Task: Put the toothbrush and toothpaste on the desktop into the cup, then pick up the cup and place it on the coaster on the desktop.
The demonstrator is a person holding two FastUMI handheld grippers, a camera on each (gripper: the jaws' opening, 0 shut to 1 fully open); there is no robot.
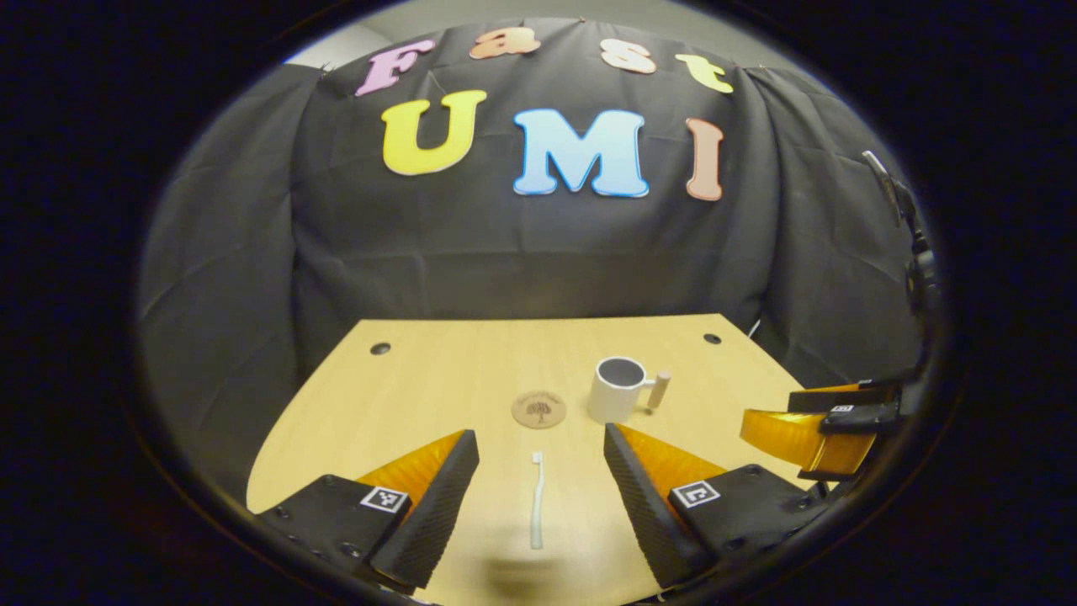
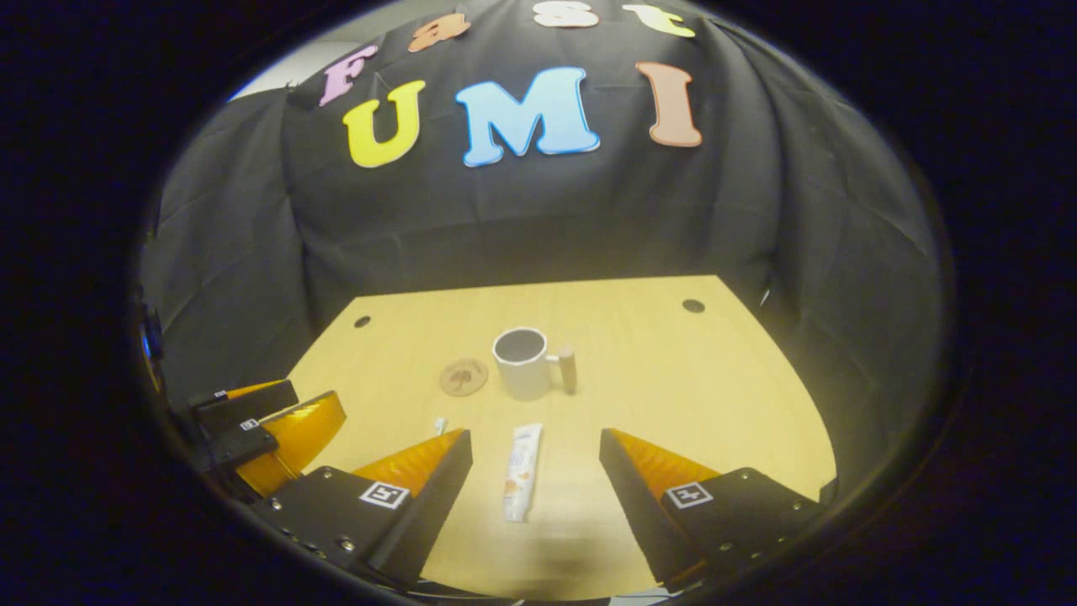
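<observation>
In the left gripper view, the toothbrush (image 1: pixel 537 501) lies flat on the wooden desktop (image 1: pixel 437 379) in the lower centre of the frame, lengthwise away from the camera with its bristle head at the far end. It sits in the gap between the two fingers of the left gripper (image 1: pixel 538 471), which are spread wide and touch nothing.

In the right gripper view, the toothpaste (image 2: pixel 521 471) lies flat in the lower centre, its wider crimped end toward the bottom of the frame. It rests between the parted, empty fingers of the right gripper (image 2: pixel 535 471). Just left of the tube, the tip of the toothbrush (image 2: pixel 439 425) peeks above the left finger.

The cup (image 1: pixel 617 389) stands upright at centre right in the left gripper view, white with a dark inside, its wood-tipped handle pointing right. In the right gripper view the cup (image 2: pixel 522 362) stands at centre, above the toothpaste. It is empty as far as its mouth shows.

The coaster (image 1: pixel 538 409), a round brown disc with a tree design, lies just left of the cup, apart from it. In the right gripper view the coaster (image 2: pixel 464 376) is likewise left of the cup.

The right gripper (image 1: pixel 812 438) appears at the right edge of the left gripper view, and the left gripper (image 2: pixel 269 429) at the lower left of the right gripper view.
</observation>
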